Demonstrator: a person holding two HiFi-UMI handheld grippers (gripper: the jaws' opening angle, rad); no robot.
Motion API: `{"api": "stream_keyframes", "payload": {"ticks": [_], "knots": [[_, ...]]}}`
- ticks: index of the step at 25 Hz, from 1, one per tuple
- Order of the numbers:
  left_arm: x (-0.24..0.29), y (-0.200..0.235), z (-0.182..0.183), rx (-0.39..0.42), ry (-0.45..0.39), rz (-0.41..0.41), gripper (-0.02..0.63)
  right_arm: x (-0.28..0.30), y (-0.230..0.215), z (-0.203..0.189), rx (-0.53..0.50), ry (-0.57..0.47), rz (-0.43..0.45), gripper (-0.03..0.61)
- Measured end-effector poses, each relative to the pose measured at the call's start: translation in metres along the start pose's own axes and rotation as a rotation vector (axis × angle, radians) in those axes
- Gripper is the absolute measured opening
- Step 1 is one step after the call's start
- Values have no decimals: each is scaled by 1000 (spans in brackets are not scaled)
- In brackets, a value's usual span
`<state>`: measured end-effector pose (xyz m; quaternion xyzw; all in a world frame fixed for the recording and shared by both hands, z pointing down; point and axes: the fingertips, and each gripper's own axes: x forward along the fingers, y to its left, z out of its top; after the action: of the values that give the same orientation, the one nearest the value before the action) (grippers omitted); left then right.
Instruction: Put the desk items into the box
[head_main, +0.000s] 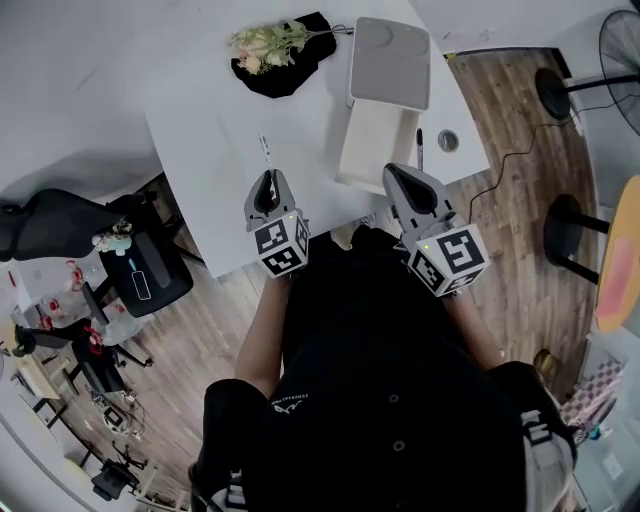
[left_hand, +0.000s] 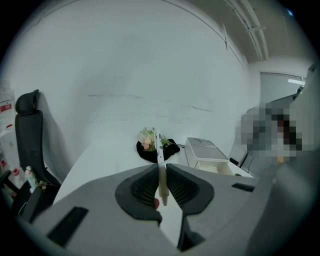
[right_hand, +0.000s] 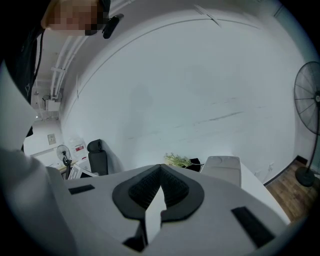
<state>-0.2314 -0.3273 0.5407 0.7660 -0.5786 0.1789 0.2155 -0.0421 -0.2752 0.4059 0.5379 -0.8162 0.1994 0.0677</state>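
**Table with open box, one pen in hand**

1. Table (head_main: 200, 120): white, filling the upper middle of the head view. A person stands at its near edge with tongs in each hand.
2. Box (head_main: 372, 150): white, open, nothing visible inside, at centre right of the table. Its grey lid (head_main: 391, 62) lies directly above it in the frame, at the table's far end.
3. Black cloth (head_main: 290, 70): top centre, left of the lid, with a spray of pale flowers (head_main: 265, 42) lying on it.
4. Left tongs (head_main: 268, 182): at centre frame, left of the box and apart from it. Clenched on a white pen (left_hand: 159, 150), which sticks out past the tips toward the flowers.
5. Right tongs (head_main: 402, 178): just below the box's near right corner. Pressed together at the tips, with nothing between them.
6. Black pen (head_main: 419, 148): lying on the table just right of the box, parallel to its side.
7. Round cable hole (head_main: 447, 140): in the table top, right of the black pen.
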Motion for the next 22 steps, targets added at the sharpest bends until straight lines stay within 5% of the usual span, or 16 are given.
{"api": "stream_keyframes", "payload": {"ticks": [12, 22], "knots": [[-90, -35, 45, 29, -203, -1, 55, -18, 18, 5, -49, -27, 119, -2], [-142, -75, 47, 62, -318, -51, 55, -51, 12, -4, -77, -39, 160, -2]]}}
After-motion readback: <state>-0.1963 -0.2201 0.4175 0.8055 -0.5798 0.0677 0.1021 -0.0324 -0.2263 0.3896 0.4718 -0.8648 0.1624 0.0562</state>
